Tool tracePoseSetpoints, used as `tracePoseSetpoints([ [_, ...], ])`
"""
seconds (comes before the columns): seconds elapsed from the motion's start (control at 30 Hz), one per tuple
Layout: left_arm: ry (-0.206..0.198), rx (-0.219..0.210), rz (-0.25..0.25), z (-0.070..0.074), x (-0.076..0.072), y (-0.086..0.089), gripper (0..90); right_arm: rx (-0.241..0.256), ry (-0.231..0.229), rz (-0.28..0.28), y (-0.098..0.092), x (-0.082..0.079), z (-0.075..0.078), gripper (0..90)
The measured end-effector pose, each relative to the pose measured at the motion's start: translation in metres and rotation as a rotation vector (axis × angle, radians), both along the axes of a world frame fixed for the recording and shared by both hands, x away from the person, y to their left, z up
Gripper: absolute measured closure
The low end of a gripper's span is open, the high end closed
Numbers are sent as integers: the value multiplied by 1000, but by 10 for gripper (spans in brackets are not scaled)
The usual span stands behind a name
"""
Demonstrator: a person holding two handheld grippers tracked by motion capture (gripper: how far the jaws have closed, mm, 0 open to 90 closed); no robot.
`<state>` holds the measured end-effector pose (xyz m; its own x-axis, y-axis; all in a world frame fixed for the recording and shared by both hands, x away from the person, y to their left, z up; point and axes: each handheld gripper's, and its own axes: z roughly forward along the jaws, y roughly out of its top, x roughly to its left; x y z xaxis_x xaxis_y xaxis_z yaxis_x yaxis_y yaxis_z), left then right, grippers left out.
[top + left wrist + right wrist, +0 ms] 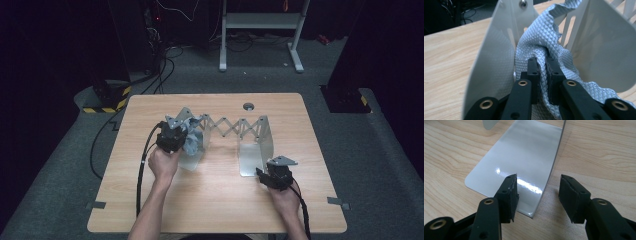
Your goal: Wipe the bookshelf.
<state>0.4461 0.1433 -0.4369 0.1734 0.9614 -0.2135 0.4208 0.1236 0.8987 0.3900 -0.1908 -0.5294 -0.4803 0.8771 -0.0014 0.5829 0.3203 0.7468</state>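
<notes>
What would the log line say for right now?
left gripper: shut on cloth, at rack's left end | right gripper: open, jaws either side of base plate's edge | table: wood

A rack [225, 127] stands on the table [220, 200], a little behind its middle, its lattice running left to right between end plates. A cloth [192, 142] sits in the rack's left end, between two upright plates [599, 50], and spills forward over the base. The left gripper [175, 134] is at that end, its jaws pinched on the cloth [544, 50]. The right gripper [277, 175] is before the rack's right end, its jaws straddling the corner of the base plate [524, 157] lying flat on the table. A round hole [248, 106] lies behind the rack.
</notes>
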Motion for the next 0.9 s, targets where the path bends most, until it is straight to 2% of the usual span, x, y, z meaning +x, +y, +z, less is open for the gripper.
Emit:
tracePoseSetpoints([
  [0.07, 11, 1, -1, -5, 2, -1, 831, 0, 0, 0, 0, 0, 0, 497],
  [0.27, 57, 51, -14, -22, 9, -6, 831, 0, 0, 0, 0, 0, 0, 497],
  [0.47, 90, 44, -2, -39, 18, -10, 831, 0, 0, 0, 0, 0, 0, 497],
  [0.73, 130, 72, -2, -58, 25, -13, 831, -1, 0, 0, 0, 0, 0, 497],
  [0.9, 148, 70, -7, -66, 29, -17, 831, -2, -1, 1, 0, 0, 0, 496],
])
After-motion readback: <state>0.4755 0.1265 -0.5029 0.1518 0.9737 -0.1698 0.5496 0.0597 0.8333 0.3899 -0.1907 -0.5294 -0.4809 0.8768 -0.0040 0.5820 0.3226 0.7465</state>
